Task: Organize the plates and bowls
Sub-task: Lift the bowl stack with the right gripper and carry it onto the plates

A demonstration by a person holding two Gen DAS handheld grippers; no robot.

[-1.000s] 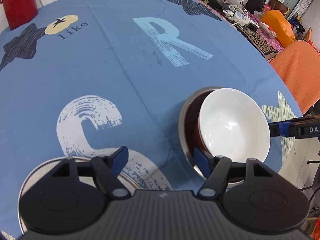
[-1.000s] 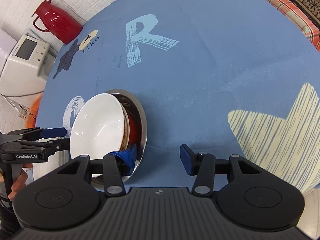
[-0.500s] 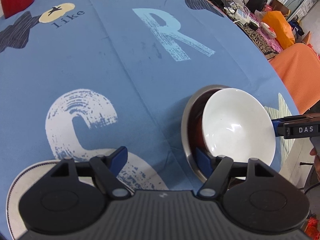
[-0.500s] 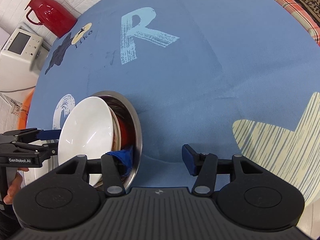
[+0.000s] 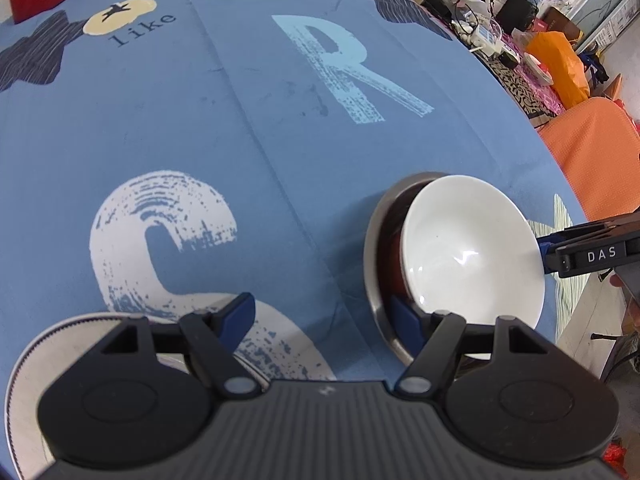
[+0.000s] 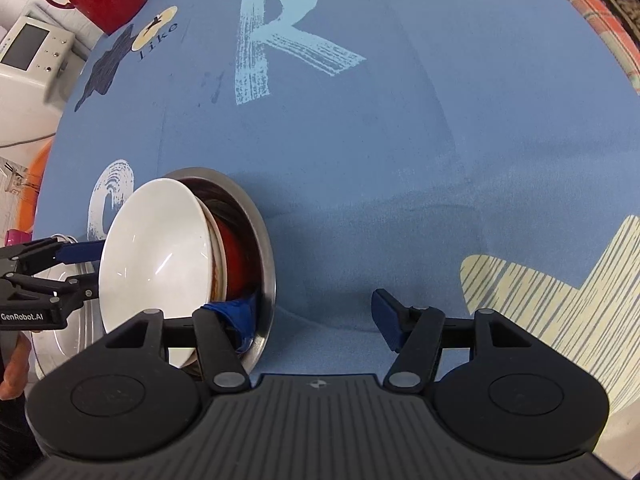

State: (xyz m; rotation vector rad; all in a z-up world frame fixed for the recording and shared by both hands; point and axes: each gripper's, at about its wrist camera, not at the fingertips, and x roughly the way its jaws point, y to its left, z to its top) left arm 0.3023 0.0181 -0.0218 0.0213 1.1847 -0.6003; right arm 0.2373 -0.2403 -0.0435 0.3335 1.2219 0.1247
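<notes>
White ceramic bowl (image 5: 472, 244), tilted in a steel bowl (image 6: 267, 264) near the bench's (image 5: 256, 128) front edge: stiff, slick, breakable; best pinched at the rim. Left hand-held gripper (image 5: 324, 320) and right hand-held gripper (image 6: 316, 316) both agape, gripping nothing.

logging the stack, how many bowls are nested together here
3: a white bowl on top, a red bowl under it, and a steel bowl outermost on the tablecloth. More could be hidden between.

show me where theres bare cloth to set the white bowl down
Widest bare cloth: between the printed R and the striped star. Also open between the printed C and the R. Crowded: the near edge, with the steel bowl, the white bowl, both grippers and the white plate.
</notes>
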